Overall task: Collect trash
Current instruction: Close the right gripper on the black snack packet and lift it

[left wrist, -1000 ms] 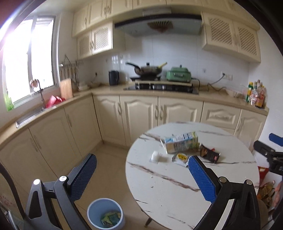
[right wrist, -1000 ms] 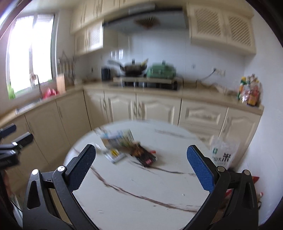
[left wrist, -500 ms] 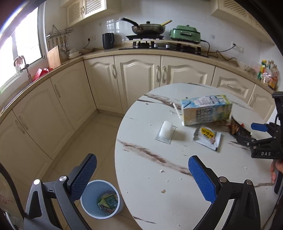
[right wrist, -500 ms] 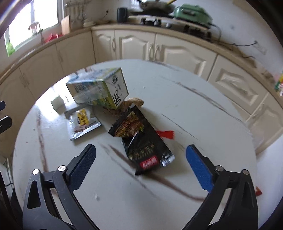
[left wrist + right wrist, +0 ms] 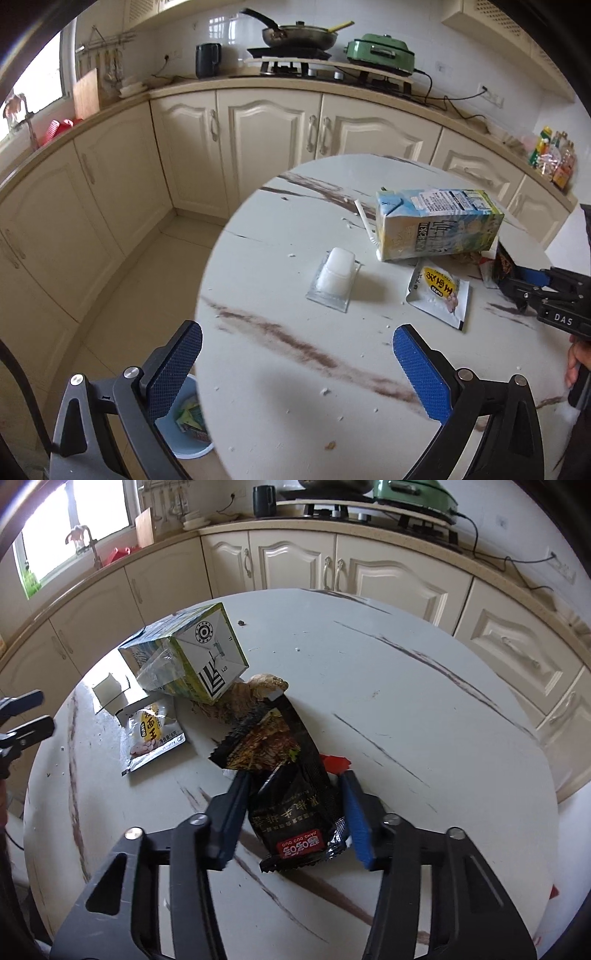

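Note:
On the round marble table lie a tipped milk carton, a white plastic cup in a clear tray, a silver packet with a yellow label and a black snack wrapper. My right gripper is closing on the black wrapper, which buckles between the pads. In the left wrist view the right gripper shows at the right edge. My left gripper hangs open over the table's near left edge, holding nothing.
A light blue bin with some trash in it stands on the floor under the table's left edge. A brown lump and a red scrap lie by the wrapper, a straw by the carton. Kitchen cabinets ring the table.
Both grippers came down and closer to the table. The right jaws, wide open before, have narrowed onto the black wrapper. The left jaws stay wide.

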Available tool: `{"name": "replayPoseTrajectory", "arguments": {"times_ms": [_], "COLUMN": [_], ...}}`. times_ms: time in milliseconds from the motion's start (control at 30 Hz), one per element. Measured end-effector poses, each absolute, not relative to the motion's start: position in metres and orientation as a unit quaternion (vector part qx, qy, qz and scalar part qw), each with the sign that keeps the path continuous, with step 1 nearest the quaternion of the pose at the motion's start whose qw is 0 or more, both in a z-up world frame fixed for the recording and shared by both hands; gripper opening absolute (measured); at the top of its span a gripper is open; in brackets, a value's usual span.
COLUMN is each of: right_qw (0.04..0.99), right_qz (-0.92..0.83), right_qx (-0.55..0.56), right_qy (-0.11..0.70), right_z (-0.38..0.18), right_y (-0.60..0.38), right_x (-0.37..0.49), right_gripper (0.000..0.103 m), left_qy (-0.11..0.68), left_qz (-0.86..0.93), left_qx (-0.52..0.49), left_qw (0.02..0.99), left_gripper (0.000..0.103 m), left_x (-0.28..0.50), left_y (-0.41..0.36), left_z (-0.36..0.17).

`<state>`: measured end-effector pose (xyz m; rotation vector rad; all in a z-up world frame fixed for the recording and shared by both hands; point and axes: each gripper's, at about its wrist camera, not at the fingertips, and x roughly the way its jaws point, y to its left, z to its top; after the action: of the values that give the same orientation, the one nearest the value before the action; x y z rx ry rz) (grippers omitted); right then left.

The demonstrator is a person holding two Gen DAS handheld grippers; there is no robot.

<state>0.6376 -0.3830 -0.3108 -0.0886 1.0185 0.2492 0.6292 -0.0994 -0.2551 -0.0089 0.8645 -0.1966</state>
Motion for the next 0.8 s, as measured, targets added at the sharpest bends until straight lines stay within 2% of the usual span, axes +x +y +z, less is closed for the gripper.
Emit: {"name": "replayPoseTrajectory", "arguments": {"times_ms": [33,100,367,433,533,600,633,667,700,767,800], "right_qw": [0.866,0.866,0.879,0.882,0.887,0.889,0.890,0.889,0.890,0.889,0.890], "right_qz": [0.118,0.122,0.115,0.115,0.116,0.117,0.118,0.121,0.122,0.124,0.123], "right_qx": [-0.037,-0.026,-0.006,0.001,0.007,0.009,0.009,0.010,0.010,0.011,0.012], "right_qy": [0.485,0.484,0.464,0.457,0.446,0.443,0.440,0.441,0.438,0.440,0.439], "right_z": [-0.310,-0.308,-0.295,-0.289,-0.280,-0.276,-0.274,-0.273,-0.271,-0.271,-0.270], "right_y": [-0.386,-0.391,-0.399,-0.400,-0.401,-0.401,-0.400,-0.399,-0.398,-0.396,-0.395], "right_x": [0.639,0.638,0.626,0.622,0.614,0.612,0.610,0.609,0.607,0.605,0.604], "right_gripper": [0.030,0.021,0.017,0.017,0.017,0.017,0.017,0.017,0.017,0.017,0.017], "left_qy": [0.423,0.426,0.436,0.437,0.433,0.431,0.430,0.428,0.426,0.423,0.422], "left_qz": [-0.093,-0.093,-0.101,-0.093,-0.104,-0.110,-0.112,-0.114,-0.120,-0.136,-0.137], "left_qx": [-0.005,-0.006,-0.016,-0.013,0.001,0.017,0.022,0.026,0.029,0.028,0.030], "left_qw": [0.901,0.900,0.894,0.895,0.895,0.895,0.896,0.896,0.896,0.896,0.896], "left_gripper": [0.102,0.102,0.099,0.096,0.084,0.065,0.059,0.046,0.026,0.018,0.018], "left_x": [0.630,0.638,0.666,0.670,0.676,0.680,0.681,0.682,0.682,0.680,0.678], "left_y": [-0.098,-0.099,-0.103,-0.104,-0.112,-0.119,-0.122,-0.125,-0.127,-0.129,-0.129], "left_z": [-0.257,-0.260,-0.271,-0.272,-0.274,-0.273,-0.273,-0.273,-0.274,-0.273,-0.274]}}
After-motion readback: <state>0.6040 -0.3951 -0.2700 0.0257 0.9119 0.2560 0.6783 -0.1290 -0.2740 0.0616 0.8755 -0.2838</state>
